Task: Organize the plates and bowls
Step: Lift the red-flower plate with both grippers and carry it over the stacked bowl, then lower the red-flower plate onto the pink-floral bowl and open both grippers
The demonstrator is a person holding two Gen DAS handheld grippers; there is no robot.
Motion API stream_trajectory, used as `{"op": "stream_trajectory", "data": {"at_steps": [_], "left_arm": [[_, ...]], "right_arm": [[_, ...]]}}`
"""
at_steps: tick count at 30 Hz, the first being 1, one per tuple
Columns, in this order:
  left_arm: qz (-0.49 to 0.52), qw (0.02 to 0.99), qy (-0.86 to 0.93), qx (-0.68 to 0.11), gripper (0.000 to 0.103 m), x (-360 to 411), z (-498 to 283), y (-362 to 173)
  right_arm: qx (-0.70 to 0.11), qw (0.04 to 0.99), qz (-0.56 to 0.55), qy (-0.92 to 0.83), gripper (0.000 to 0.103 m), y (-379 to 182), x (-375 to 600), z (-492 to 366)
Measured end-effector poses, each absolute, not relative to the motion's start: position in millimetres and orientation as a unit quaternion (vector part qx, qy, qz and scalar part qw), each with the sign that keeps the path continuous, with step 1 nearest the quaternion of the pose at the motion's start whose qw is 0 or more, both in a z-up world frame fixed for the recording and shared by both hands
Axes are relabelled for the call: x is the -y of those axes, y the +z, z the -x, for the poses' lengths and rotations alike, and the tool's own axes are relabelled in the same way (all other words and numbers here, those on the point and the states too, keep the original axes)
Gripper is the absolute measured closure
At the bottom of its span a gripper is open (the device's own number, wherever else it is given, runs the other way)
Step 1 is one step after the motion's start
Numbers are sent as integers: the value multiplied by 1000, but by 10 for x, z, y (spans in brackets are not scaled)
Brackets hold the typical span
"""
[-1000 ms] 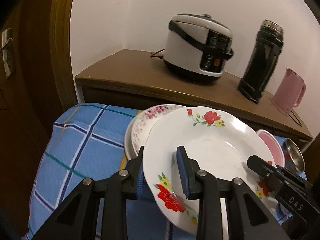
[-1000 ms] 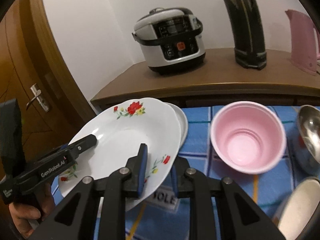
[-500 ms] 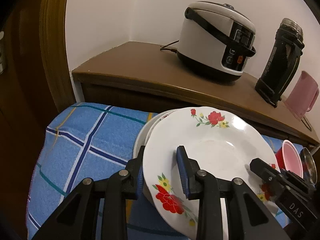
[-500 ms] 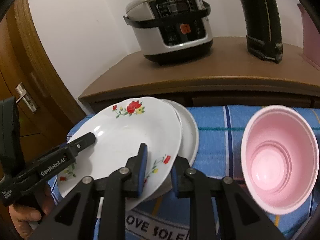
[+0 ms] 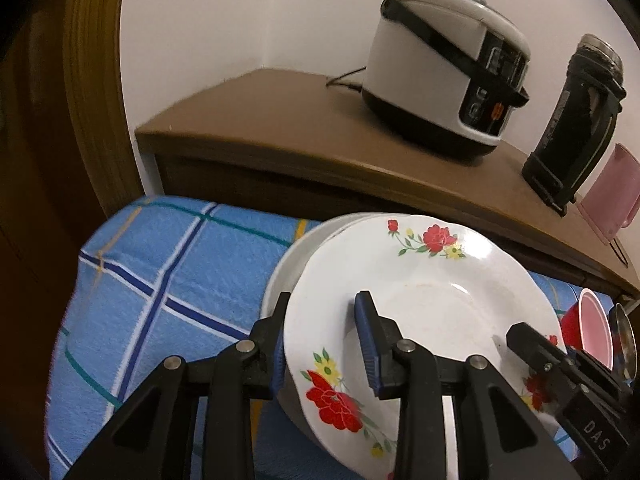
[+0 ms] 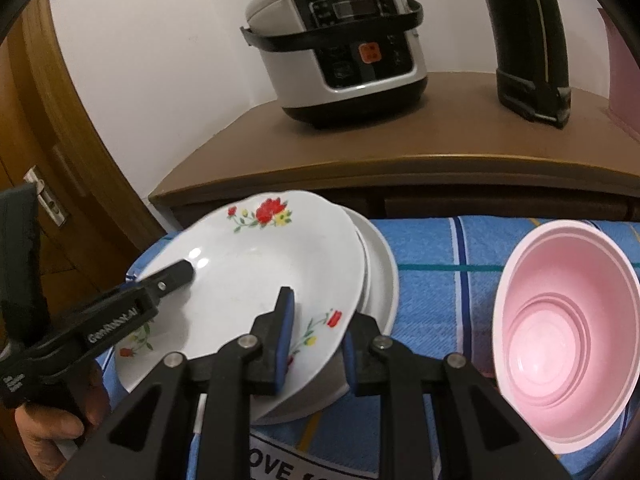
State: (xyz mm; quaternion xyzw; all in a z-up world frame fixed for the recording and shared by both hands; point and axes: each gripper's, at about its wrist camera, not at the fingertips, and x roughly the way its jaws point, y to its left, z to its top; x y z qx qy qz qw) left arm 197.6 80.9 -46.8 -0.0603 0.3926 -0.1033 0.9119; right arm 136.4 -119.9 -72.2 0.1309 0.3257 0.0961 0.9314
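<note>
A white plate with red flowers [image 5: 432,280] [image 6: 256,256] sits just over a stack of white plates [image 5: 288,264] [image 6: 380,280] on the blue checked cloth. My left gripper [image 5: 324,340] straddles its left rim, one finger above and one below, jaws apart. My right gripper [image 6: 316,340] straddles its near right rim the same way. The left gripper also shows in the right wrist view [image 6: 176,276], its tip resting on the plate. A pink bowl [image 6: 568,332] [image 5: 592,332] stands to the right.
A wooden cabinet [image 5: 280,128] behind the cloth carries a rice cooker [image 6: 340,40], a black thermos [image 6: 528,48] and a pink kettle [image 5: 612,196]. A steel bowl [image 5: 624,336] sits beside the pink bowl. A wooden door [image 6: 44,184] is at the left.
Both grippers have carried the flowered plate left and down, from beside the stack to over it. The lower plates' pink pattern is now covered.
</note>
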Motion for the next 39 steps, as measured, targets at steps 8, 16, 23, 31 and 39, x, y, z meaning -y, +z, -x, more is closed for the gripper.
{"op": "stream_trajectory", "data": {"at_steps": [8, 16, 23, 31, 39], "left_arm": [[69, 910, -95, -397, 69, -825, -2010, -497], [61, 914, -86, -392, 68, -801, -2035, -502], [-3, 933, -57, -354, 67, -662, -1949, -428], [7, 936, -67, -346, 67, -678, -1903, -397], [-11, 948, -51, -315, 58, -646, -1817, -357]], "right_arm": [[-327, 933, -120, 94, 80, -721, 1174, -1395], [-330, 936, -95, 79, 77, -720, 1086, -1431], [-320, 942, -68, 74, 65, -709, 1004, -1404], [-302, 948, -68, 72, 59, -680, 1029, -1315], [-288, 952, -84, 55, 41, -664, 1128, -1243]]}}
